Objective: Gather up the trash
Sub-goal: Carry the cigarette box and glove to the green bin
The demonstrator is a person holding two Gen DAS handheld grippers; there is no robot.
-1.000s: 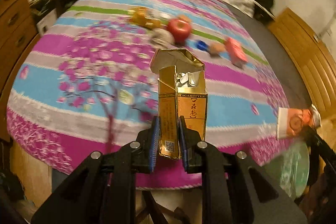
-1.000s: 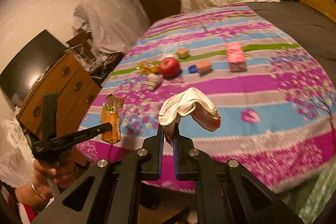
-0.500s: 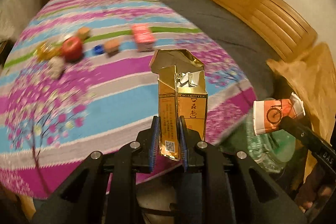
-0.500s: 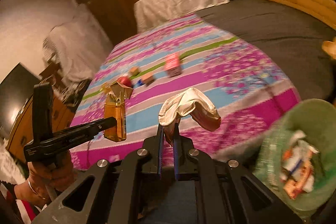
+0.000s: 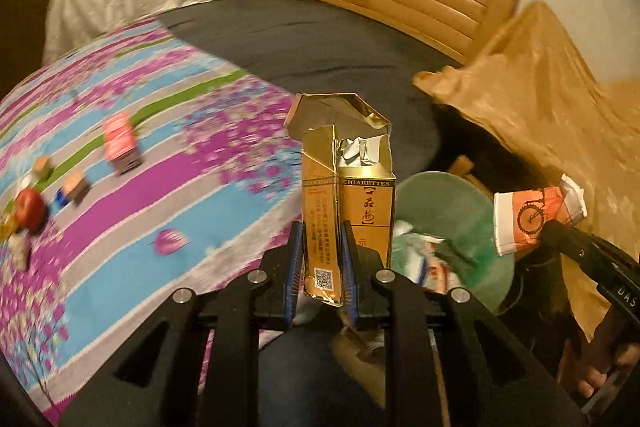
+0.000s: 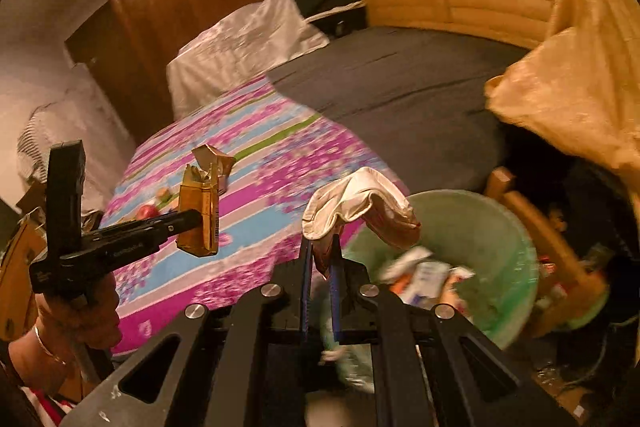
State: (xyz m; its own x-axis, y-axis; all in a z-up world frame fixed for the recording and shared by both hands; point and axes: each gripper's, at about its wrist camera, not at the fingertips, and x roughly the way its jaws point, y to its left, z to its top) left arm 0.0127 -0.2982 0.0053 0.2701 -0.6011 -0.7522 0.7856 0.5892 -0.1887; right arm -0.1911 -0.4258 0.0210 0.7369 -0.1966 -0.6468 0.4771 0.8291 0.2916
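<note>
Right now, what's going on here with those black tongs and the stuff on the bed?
A person is tidying up rubbish with a two-finger gripper in each hand. The left gripper is clamped on an opened gold cigarette pack, and the right gripper is pinching a crumpled paper cup. Both are held near a green bin beside the bed, which already has some wrappers in it. On the flowery bedspread an apple and a few small boxes are left.

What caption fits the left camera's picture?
Left gripper clamps a cigarette pack near a green bin.
</note>
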